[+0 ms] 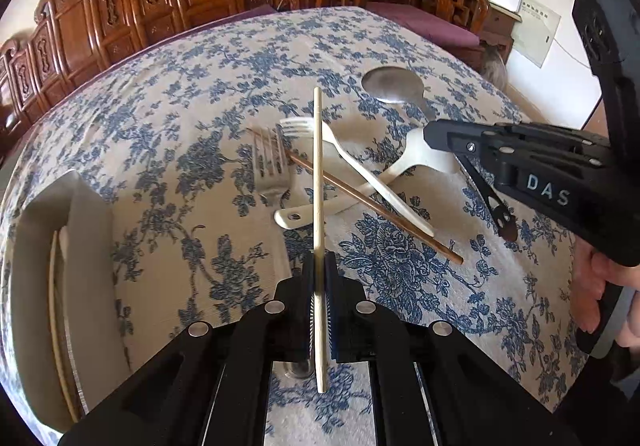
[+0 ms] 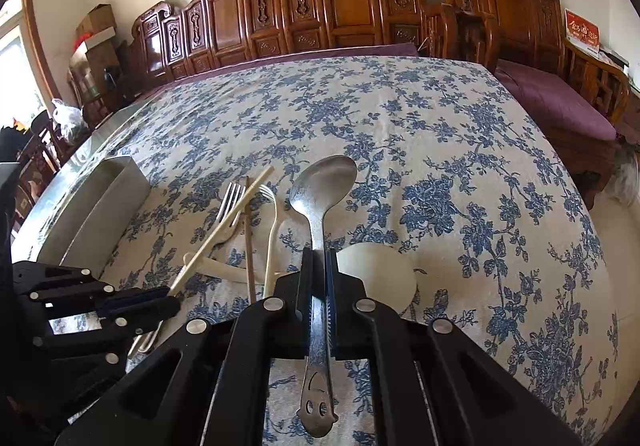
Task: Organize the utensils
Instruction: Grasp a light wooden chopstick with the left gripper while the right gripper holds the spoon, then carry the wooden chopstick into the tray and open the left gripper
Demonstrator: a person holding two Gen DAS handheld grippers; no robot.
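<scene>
Left fingers [image 1: 319, 270] pinch a pale chopstick [image 1: 317, 165]. Right fingers [image 2: 319, 270] pinch a metal spoon [image 2: 322, 205] above forks lying on the flowery bench [image 2: 460, 149].

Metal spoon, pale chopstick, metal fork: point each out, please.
metal spoon [image 2: 323, 183], right wrist view, on its bowl.
pale chopstick [image 1: 318, 173], left wrist view, on its shaft.
metal fork [image 1: 271, 169], left wrist view, on its tines.

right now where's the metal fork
Left wrist view: the metal fork lies on the tablecloth, left of the white plastic fork, under the brown chopstick.
</scene>
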